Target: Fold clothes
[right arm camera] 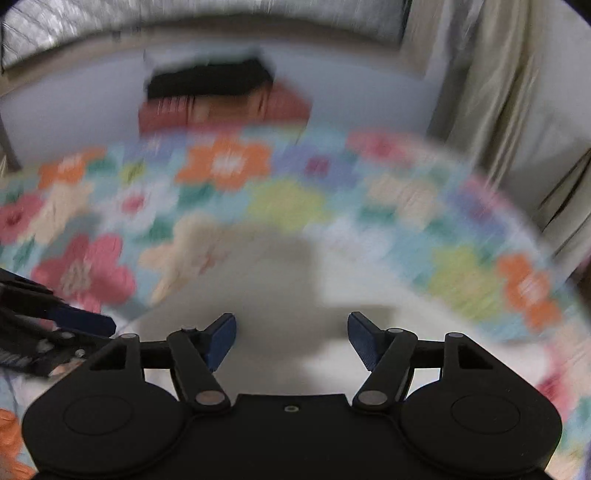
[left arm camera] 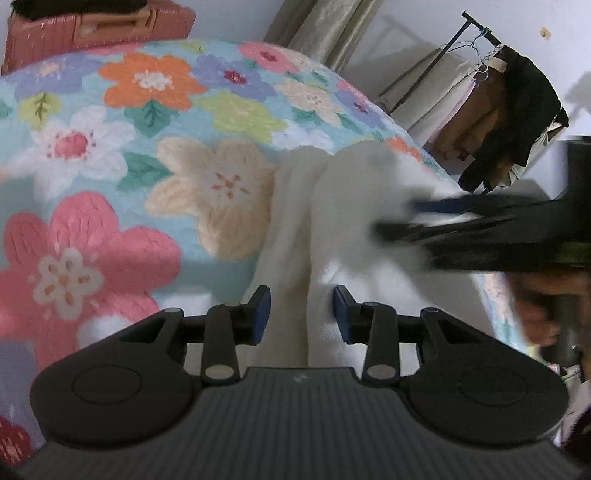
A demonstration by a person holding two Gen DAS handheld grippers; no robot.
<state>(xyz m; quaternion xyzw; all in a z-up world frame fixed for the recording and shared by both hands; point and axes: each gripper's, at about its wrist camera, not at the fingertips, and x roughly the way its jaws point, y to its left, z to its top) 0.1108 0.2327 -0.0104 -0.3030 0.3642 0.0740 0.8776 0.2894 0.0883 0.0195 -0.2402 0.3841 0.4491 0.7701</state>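
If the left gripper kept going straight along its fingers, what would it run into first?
Most likely the white garment: a fold of it already lies between the open fingers of the left gripper, on the floral bedspread. Depth is hard to judge.

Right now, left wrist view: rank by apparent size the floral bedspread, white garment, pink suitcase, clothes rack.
1. floral bedspread, by far the most area.
2. white garment.
3. pink suitcase and clothes rack: they look alike in area; the suitcase is cropped and fisheye distortion blurs it, so unranked.
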